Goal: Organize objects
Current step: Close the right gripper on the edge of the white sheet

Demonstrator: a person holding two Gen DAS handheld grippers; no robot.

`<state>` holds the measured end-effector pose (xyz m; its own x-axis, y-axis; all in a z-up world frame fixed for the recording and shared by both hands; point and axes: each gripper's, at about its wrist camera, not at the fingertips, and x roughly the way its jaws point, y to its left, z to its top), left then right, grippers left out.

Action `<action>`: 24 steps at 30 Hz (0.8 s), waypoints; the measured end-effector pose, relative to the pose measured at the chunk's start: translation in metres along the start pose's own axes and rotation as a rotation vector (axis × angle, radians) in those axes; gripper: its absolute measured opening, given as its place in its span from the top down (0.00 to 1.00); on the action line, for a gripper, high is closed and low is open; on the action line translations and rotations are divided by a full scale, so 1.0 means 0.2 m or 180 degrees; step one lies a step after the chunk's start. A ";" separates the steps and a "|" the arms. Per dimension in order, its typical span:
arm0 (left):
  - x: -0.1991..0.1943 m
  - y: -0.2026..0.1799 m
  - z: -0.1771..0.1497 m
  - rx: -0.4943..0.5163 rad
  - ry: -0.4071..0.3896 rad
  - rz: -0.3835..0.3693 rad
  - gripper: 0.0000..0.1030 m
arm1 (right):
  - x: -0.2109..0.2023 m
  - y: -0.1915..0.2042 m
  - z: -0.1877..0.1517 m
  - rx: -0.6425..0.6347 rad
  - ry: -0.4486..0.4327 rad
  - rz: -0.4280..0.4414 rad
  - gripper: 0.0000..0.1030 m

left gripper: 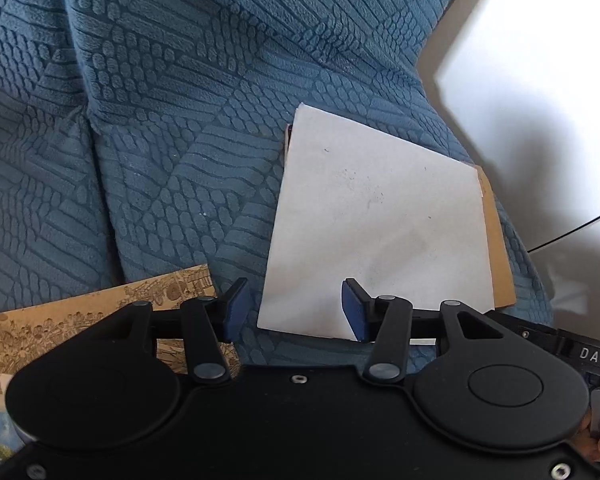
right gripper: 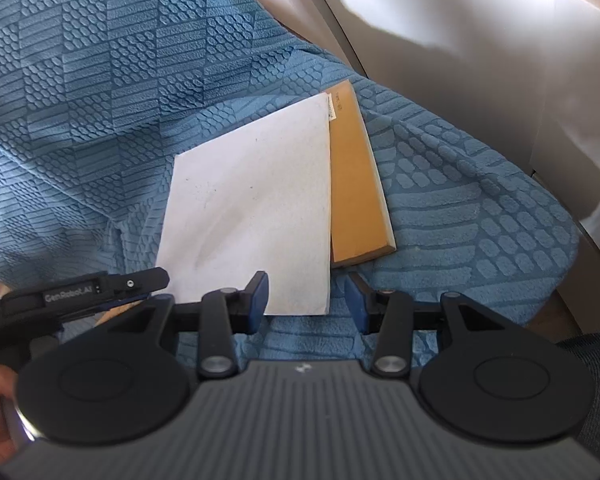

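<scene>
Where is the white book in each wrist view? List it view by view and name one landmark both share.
Left wrist view: the white book lies right of centre on the blue textured cover, its near edge at the left gripper.
Right wrist view: it lies at centre, its near edge at the right gripper, whose jaws stand open.
Shared landmark: the tan book under it, jutting out along its right edge.

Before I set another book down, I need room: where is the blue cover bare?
Bare: the wide stretch of blue cover left of the white book, above the illustrated brown book. Crowded: the right edge, where white overlaps the tan book.
</scene>
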<state>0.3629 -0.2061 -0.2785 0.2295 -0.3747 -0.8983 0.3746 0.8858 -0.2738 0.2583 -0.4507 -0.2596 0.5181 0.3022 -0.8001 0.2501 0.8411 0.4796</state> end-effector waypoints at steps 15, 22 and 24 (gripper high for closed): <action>-0.01 0.02 -0.02 -0.0080 0.0002 -0.0107 0.73 | 0.01 0.04 -0.03 -0.0263 -0.0138 -0.0068 0.64; -0.14 0.05 -0.04 -0.0114 -0.0129 -0.0189 0.81 | -0.09 0.01 -0.02 -0.0186 -0.0295 0.0122 0.84; -0.18 0.05 -0.04 -0.0115 -0.0175 -0.0192 0.82 | -0.13 0.02 -0.01 -0.0177 -0.0339 0.0233 0.87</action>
<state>0.3520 -0.1822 -0.2519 0.2567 -0.4414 -0.8598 0.3569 0.8700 -0.3401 0.2438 -0.4546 -0.2377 0.6180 0.3169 -0.7195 0.1640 0.8430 0.5123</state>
